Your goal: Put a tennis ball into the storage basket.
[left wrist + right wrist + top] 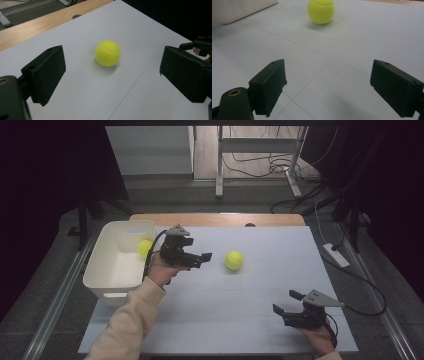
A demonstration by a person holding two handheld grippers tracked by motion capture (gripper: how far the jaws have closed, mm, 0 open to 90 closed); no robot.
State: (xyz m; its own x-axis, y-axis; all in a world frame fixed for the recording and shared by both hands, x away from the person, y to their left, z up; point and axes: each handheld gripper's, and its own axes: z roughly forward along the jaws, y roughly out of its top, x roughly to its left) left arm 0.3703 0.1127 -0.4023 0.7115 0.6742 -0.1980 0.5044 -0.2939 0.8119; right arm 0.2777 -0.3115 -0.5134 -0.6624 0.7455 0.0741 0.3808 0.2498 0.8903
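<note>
tennis ball (234,260) on the white table (250,320) lies just ahead of the left gripper (199,258), its jaws wide and empty beside the white bin (107,270), while the right gripper (286,304), also agape and empty, sits well apart from that ball.

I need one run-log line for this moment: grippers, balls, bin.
left gripper: open, aimed at ball on table | right gripper: open, near front edge | bin: second ball inside
</note>
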